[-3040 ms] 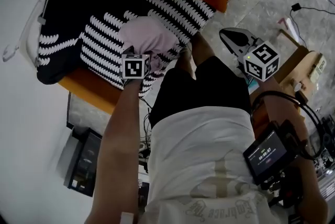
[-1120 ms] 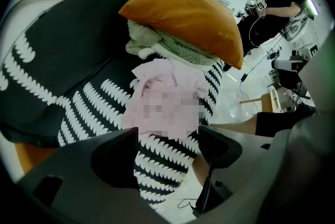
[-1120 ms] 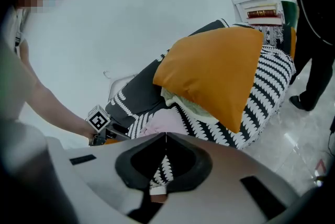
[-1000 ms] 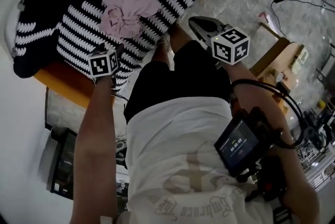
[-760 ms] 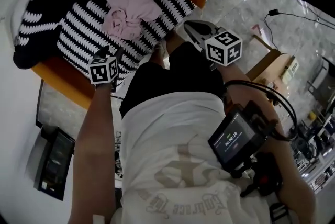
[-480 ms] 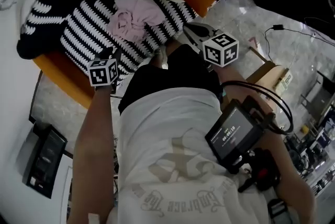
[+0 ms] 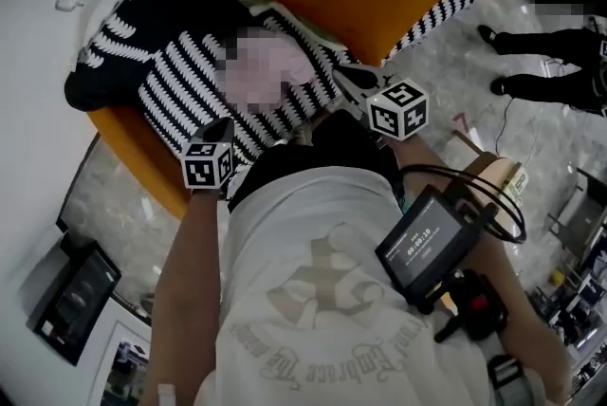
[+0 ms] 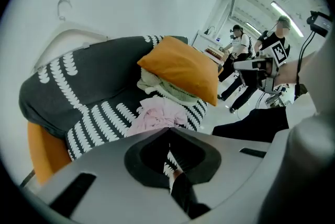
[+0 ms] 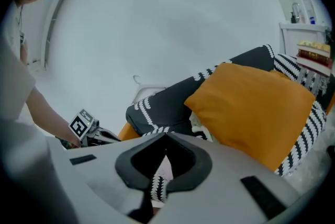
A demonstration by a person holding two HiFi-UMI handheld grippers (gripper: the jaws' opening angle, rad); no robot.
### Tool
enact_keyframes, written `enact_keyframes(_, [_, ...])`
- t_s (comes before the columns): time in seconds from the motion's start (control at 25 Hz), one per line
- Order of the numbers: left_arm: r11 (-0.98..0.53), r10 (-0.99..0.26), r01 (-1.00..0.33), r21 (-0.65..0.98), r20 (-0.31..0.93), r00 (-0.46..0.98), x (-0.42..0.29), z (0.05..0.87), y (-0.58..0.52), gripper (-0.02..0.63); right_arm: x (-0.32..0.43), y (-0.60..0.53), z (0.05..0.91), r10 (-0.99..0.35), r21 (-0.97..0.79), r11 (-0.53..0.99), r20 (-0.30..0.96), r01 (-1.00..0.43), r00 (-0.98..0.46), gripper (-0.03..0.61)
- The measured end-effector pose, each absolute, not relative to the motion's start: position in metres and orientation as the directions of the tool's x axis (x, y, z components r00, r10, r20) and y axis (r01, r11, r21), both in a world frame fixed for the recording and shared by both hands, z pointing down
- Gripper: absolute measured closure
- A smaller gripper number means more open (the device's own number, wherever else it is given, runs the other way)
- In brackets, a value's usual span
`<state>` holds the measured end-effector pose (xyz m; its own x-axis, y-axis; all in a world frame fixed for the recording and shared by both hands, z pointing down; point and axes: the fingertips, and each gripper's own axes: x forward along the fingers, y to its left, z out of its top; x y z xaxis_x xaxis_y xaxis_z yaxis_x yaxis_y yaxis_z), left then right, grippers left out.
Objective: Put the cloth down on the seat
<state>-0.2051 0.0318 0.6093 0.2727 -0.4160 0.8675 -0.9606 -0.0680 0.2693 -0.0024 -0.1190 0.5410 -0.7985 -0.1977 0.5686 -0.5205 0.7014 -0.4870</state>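
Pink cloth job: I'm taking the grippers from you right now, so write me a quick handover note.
Left gripper: jaws just closed, nothing between them, apart from the cloth.
Right gripper: shut, empty.
Pink cloth: lies crumpled on the striped seat, near the orange cushion, held by nothing.
Done: the cloth is down on the seat.
Left: seemingly nothing but to draw both grippers away.

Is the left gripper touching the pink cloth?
Apart. Left gripper view: the left gripper has just closed, empty; the pink cloth lies beyond it on the seat.
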Motion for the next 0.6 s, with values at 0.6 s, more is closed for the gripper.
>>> enact_keyframes(0.6, [-0.131, -0.652, -0.937, 0.323, 0.684, 0.327, -0.193, 0.495, 0.019, 0.601, -0.013, -0.100, 0.416, -0.222, -0.399, 0.833, 0.392, -0.383, -0.893, 0.563])
